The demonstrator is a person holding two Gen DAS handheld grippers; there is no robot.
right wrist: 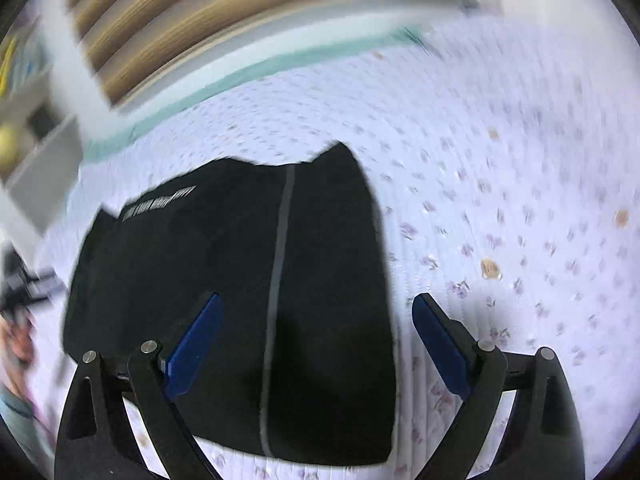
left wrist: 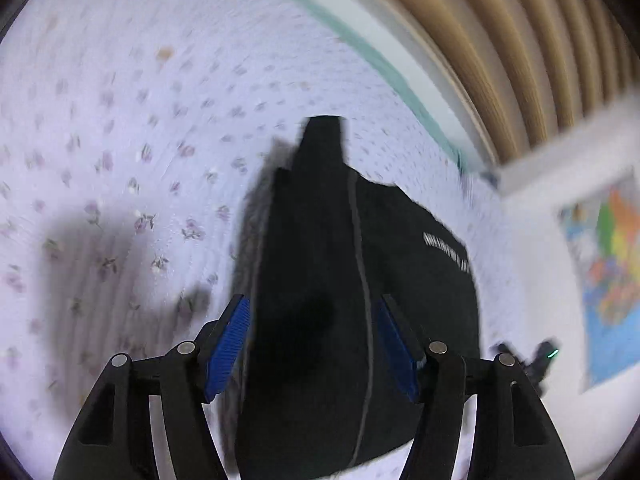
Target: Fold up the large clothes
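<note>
A black garment (left wrist: 320,280) with a thin grey stripe and white lettering lies folded into a compact shape on a white bedsheet with small purple flowers (left wrist: 120,140). My left gripper (left wrist: 314,320) is open above it, blue pads on either side of the cloth. In the right wrist view the same garment (right wrist: 240,280) lies flat, and my right gripper (right wrist: 318,316) is open and empty over its right edge. Both views are motion-blurred.
A wooden slatted headboard (left wrist: 520,60) and a teal sheet edge (left wrist: 360,40) run along the far side of the bed. A colourful map poster (left wrist: 604,280) hangs on the wall. White shelves (right wrist: 36,140) stand at the left in the right wrist view.
</note>
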